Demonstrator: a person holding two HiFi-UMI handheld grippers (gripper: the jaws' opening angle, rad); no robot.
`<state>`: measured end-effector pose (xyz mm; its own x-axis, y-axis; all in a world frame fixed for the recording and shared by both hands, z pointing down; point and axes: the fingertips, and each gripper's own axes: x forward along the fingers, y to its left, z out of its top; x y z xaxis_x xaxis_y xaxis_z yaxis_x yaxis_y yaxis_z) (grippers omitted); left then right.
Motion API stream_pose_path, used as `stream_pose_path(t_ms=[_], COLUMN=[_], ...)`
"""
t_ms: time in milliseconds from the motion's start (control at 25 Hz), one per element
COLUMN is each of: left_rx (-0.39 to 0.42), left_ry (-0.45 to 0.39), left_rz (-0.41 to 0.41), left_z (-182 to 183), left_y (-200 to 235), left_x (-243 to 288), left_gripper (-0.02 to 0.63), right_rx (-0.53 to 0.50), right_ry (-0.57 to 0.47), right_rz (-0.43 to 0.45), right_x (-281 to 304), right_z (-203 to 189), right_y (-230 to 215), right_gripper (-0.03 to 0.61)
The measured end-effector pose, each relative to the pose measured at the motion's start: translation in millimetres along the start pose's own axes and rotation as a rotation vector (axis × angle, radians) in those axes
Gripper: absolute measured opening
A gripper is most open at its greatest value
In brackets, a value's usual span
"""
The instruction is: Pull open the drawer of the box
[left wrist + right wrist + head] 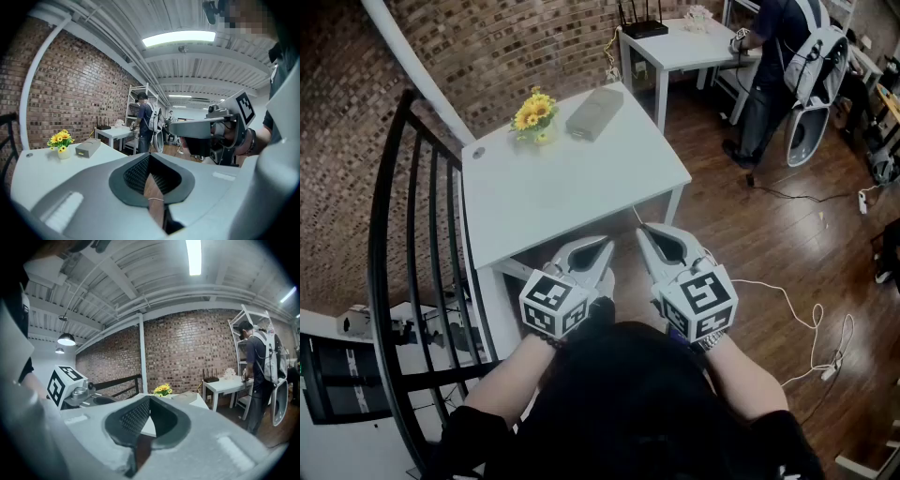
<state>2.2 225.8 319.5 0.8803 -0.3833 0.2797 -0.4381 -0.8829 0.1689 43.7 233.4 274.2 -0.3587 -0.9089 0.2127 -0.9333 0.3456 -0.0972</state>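
Close against the person's waist, the left gripper and right gripper hang idle, jaws pressed together on nothing, seemingly poised before reaching the box across the table.

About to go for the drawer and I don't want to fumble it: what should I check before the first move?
1. Box in sight: ok. The box lies at the far side of the table, beside the flowers.
2. Drawer front located: cannot tell. No view shows it.
3. Left tool empty: ok, jaws shut on nothing.
4. Right tool empty: ok, jaws shut on nothing.
5. Jaws open for a grip: not ok, both are shut.
6. Tools near the box: not ok. Both are held at the table's near edge, close to the body.
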Motion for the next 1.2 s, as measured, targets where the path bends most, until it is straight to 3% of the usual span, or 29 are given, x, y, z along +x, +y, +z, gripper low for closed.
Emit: stream_pose_path(t_ms=[280, 680, 920, 1200], left_rx=[-0.104, -0.35, -0.572, -0.858], left_ry=[-0.032, -0.052, -0.07, -0.101], left_rz=[0.02, 0.025, 0.044, 0.137], left_z=[0.1, -15.7, -35.2, -71.9], left_y=[66.3, 204.2, 298.3, 388.0], left_x=[42.2, 117.5, 164.9, 216.5], left_gripper=[0.018, 0.02, 0.035, 0.051], right_rx=[-0.021, -0.015, -0.004, -0.011], right_ry=[0.051, 0.175, 0.259, 0.349], right_rz=[0.012, 0.024, 0.033, 0.056], right_x=[59.7, 189.9, 265.9, 327.4], right_z=[-8.5, -23.6, -37.7, -54.1], right_y=[-29.5, -95.8, -132.4, -166.0], right_gripper=[-0.009, -0.009, -0.009, -0.009])
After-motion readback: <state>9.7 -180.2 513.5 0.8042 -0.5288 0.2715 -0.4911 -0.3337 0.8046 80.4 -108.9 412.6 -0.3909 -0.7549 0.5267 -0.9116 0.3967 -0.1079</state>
